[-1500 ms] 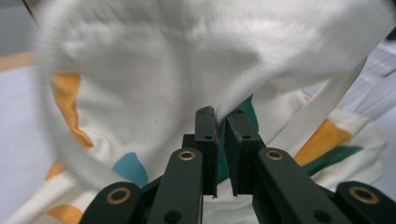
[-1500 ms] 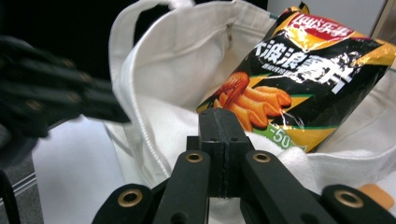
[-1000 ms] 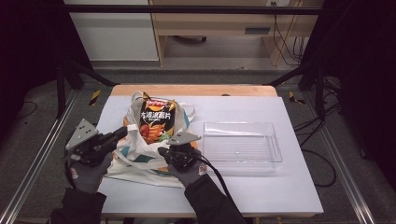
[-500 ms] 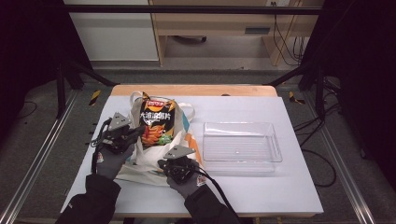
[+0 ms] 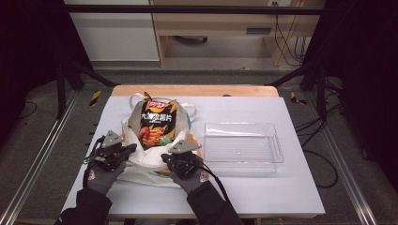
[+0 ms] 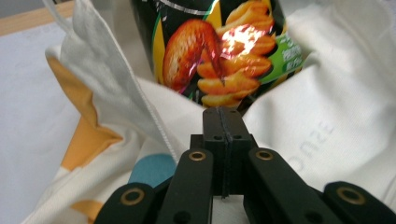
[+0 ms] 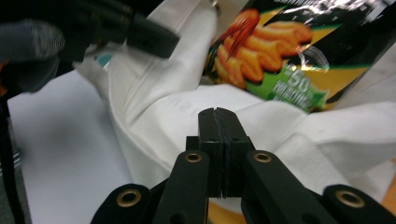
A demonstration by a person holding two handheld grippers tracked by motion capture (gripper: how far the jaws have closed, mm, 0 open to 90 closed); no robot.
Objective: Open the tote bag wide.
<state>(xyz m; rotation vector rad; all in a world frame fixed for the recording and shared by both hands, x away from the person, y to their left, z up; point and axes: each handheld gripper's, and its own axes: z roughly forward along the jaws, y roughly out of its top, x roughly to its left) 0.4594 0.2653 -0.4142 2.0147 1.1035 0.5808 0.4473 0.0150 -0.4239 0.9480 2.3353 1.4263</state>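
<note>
- A black chip bag (image 5: 156, 123) printed with orange fried snacks stands partly inside a white tote bag (image 5: 146, 157), its upper part sticking out of the bag's mouth toward the far edge of the table (image 5: 263, 197).
- The tote bag lies on the left half of the white table top, near the left edge, with orange and blue patches on its cloth and its white handles (image 5: 137, 97) looped toward the far edge.
- The left gripper (image 5: 126, 150) rests at the tote bag's left side, held by a gloved left hand (image 5: 99, 174); in the left gripper view its jaws are pressed flat together, tips against the white cloth just below the chip bag (image 6: 219, 42), and whether any cloth is pinched between them cannot be told.
- The right gripper (image 5: 170, 158) sits on the tote bag's near right part, held by a gloved right hand (image 5: 193, 178); in the right gripper view its jaws are likewise pressed together over the white cloth (image 7: 187, 112), with the chip bag (image 7: 299, 51) just beyond, and a pinch of cloth cannot be confirmed.
- A clear plastic tray (image 5: 277, 154) stands just beside the tote bag on the right half of the table.
- A wooden strip (image 5: 234, 90) runs along the table's far edge.
</note>
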